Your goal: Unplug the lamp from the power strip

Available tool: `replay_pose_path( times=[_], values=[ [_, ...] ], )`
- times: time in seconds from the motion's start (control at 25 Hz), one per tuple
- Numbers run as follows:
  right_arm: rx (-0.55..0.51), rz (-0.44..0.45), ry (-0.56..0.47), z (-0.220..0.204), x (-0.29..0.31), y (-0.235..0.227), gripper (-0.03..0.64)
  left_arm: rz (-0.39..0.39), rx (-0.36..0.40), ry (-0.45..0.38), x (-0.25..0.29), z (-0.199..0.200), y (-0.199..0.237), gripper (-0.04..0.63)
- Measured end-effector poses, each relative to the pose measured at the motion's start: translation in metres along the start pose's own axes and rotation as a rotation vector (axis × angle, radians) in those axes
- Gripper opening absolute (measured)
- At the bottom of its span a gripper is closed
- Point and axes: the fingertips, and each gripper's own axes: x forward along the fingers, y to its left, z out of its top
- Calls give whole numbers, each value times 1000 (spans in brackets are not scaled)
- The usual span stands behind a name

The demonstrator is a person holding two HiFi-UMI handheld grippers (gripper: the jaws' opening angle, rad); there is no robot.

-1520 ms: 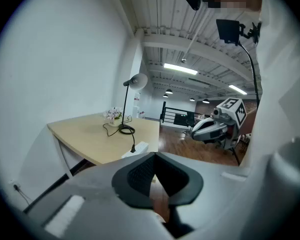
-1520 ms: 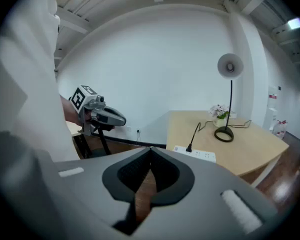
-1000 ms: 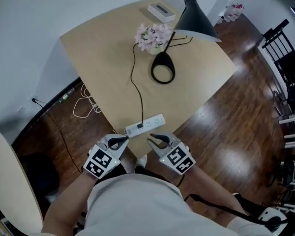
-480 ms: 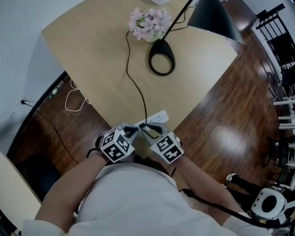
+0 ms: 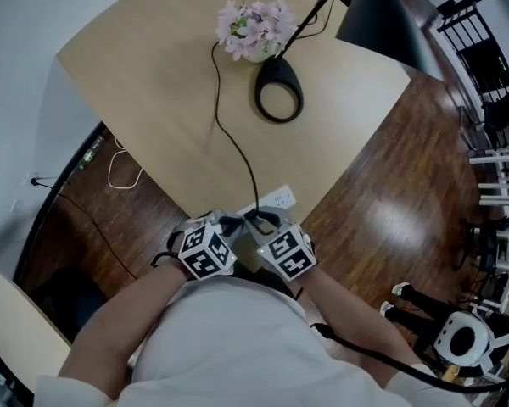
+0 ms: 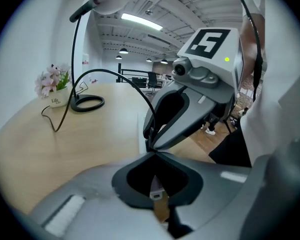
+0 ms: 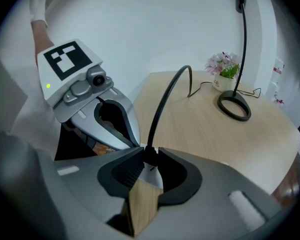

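A white power strip lies at the near edge of the wooden table. The lamp's black cord runs from it toward the ring-shaped lamp base. In the right gripper view, my right gripper is shut on the black plug, and the cord rises out of its tips. My left gripper has its tips together over the strip's near end, which shows inside the jaws. In the head view, the left gripper and right gripper meet tip to tip.
A pot of pink flowers stands beside the lamp base, and the black lamp shade hangs over the table's right corner. White and black cables lie on the dark wood floor to the left. Black chairs stand at the right.
Both grippers moved in from the table edge and came together at the strip. The right jaws now hold the plug and the left jaws sit on the strip's end.
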Motion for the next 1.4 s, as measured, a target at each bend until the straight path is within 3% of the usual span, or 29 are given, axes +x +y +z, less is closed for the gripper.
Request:
replay_pose_path(
  times=[0.24,0.44,0.72,0.92,1.12,1.24,1.4],
  values=[
    [6,-6,27,0,0,1,87,22,65,55,2,-2,-1,2],
    [-5,-5,50,-1,-2,1,86,26,45,79,3,-1,-2,0],
    [-78,9,-112,62,-35,5,86,25,31,71,4,1,2,2],
    [-63,17,-95,54,-34,-3,87,29,17,74,4,-1,-1,2],
    [-21,5,-77,40,-19,-23,89,5,-38,53,2,0,1,5],
    [-16,7,-66,36,-7,-31,91,47,-72,-11,-9,9,7,5],
    [-44,22,-36,27,9,-35,91,92,-182,-95,-39,16,9,6]
  ],
)
